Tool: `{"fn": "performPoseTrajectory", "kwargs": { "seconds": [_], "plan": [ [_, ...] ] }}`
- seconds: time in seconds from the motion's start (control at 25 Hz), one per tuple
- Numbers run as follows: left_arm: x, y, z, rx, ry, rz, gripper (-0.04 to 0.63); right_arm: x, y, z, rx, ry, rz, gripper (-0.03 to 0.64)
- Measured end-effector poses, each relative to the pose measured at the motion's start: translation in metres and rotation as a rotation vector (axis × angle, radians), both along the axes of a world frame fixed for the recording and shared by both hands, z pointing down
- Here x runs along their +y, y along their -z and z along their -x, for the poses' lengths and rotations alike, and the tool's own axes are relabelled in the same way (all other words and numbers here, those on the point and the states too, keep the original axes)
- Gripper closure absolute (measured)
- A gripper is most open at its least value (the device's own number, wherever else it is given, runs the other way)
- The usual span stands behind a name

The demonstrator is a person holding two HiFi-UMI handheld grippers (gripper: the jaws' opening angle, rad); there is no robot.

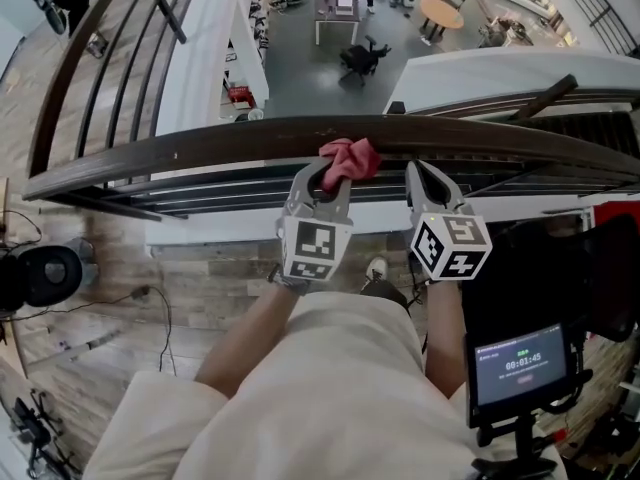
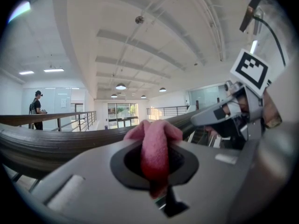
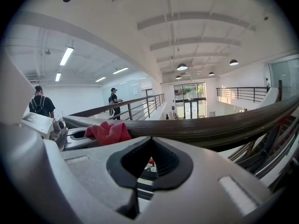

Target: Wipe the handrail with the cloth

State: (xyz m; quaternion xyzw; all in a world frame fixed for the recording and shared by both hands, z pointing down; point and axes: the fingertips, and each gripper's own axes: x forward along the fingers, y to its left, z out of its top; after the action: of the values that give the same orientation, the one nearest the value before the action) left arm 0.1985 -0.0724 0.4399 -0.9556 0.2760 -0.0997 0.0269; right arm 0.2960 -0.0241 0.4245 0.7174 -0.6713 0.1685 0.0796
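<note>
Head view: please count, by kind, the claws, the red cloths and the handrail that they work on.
Claws: 2 (left claw, right claw)
Red cloth: 1
Handrail: 1
Total: 4

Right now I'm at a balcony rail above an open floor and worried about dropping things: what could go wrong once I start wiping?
1. The cloth is a bunched wad pinched in the left tool. Dragging it along the handrail might tug it loose, and it would likely fall to the floor below.
2. The right tool, shut and empty, sits close on the right at the same rail, so a sweep that way could bump it.
</note>
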Motion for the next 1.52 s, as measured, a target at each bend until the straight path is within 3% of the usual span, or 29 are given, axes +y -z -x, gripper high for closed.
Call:
{"fn": "performPoseTrajectory", "kwargs": {
  "seconds": [0.44, 0.84, 1.2, 1.52],
  "plan": [
    [-0.007, 0.007, -0.001, -0.06, -0.078, -0.03, 0.565, 0.0, 0.004, 0.005, -0.019, -0.069, -0.016, 0.614],
    [0.007, 0.001, 0.011, -0.073, -0.062, -0.026, 0.565, 0.008, -0.003, -0.002, -0.019, -0.077, 0.0, 0.614],
    [0.022, -0.001, -0.053, -0.079, -0.115, -0.029, 0.565, -0.005, -0.005, -0.049, -0.041, -0.054, -0.009, 0.614],
    [0.028, 0.004, -0.058, -0.064, -0.141, -0.043, 0.565, 0.0, -0.007, -0.057, -0.047, -0.079, -0.005, 0.614]
  ]
}}
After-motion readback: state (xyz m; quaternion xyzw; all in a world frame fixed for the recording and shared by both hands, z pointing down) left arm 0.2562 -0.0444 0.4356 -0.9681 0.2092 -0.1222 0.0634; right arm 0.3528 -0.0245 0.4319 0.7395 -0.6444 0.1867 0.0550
